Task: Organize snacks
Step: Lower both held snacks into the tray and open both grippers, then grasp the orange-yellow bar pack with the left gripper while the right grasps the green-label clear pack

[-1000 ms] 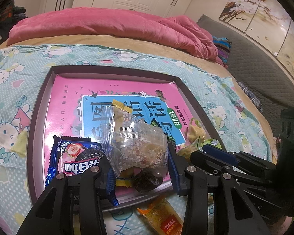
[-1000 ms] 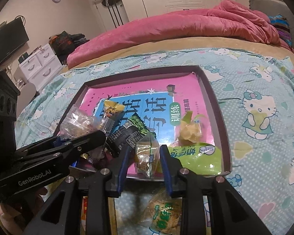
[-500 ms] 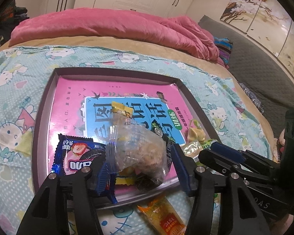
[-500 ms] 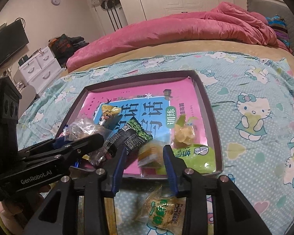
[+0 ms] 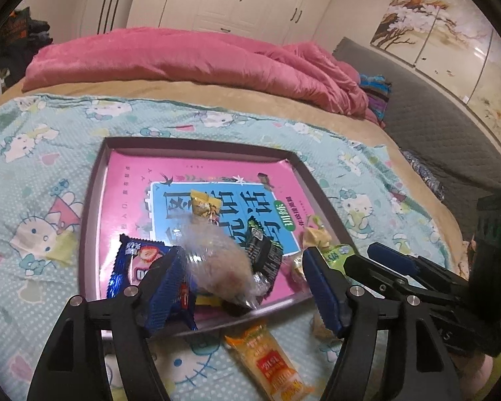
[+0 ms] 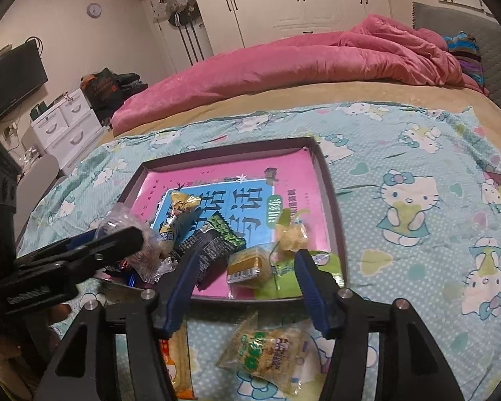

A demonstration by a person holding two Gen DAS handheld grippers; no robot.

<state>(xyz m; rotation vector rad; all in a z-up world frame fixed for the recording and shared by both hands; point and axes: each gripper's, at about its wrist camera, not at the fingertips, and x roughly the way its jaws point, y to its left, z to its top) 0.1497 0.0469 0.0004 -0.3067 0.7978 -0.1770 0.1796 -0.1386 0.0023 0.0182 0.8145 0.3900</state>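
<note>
Left wrist view: my left gripper (image 5: 243, 287) fingers opening, clear bag (image 5: 217, 264) loose between; right gripper (image 6: 247, 287) opening too (cake (image 6: 247, 262) on tray (image 6: 330, 197), lower center).

Pink blanket (image 5: 190, 56), cat-patterned turquoise sheet (image 5: 36, 153)

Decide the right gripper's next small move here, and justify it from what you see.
Probably lower the right gripper, its jaws opening with nothing between them, onto the green-labelled packet on the sheet just below; it lies outside the tray, where most snacks sit.
</note>
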